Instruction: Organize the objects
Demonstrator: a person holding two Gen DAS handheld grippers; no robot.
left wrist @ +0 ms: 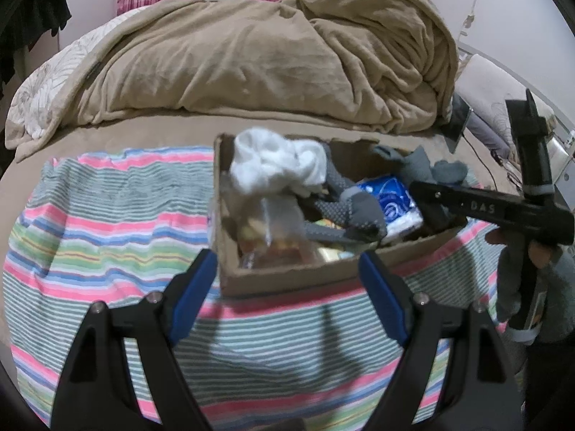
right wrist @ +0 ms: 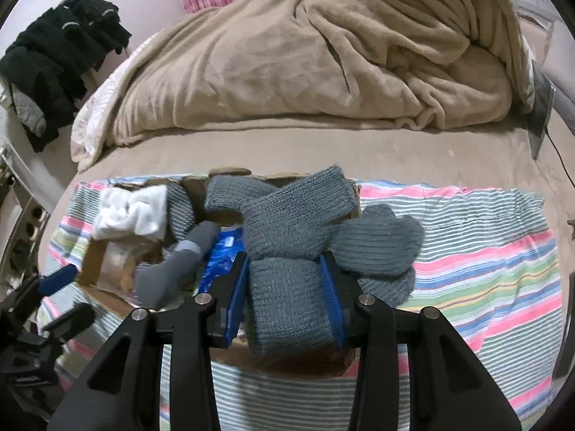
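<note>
Right gripper point(right wrist: 287, 298): fingers clamped on a bundle of grey knit socks point(right wrist: 291, 251), held just above the near edge of the cardboard box point(left wrist: 305, 274).
Left gripper point(left wrist: 287, 287): fingers spread apart and holding nothing, hovering at the box's 6 o'clock side over the striped towel point(left wrist: 107, 222).
Box contents: a white cloth point(left wrist: 273, 165) at 11 o'clock, a grey dotted sock point(left wrist: 345, 212) in the middle, a blue packet point(left wrist: 388, 197) toward 2 o'clock, and clear bags point(left wrist: 273, 222) below; all piled loosely.
Grip risk: only the lower fold is pinched, so the loose ends fanning out at 12 and 2 o'clock could probably slide free if the bundle is swung.
Snag risk: one hanging end lies against the box rim and might drag the light box across the towel or tip it.
Surface risk: the bed point(left wrist: 269, 122) is soft, so anything set down may roll or sink.
Collision risk: both tools crowd the same box and could knock together.
Blur: edges are smeared, so exact contact cannot be told.
</note>
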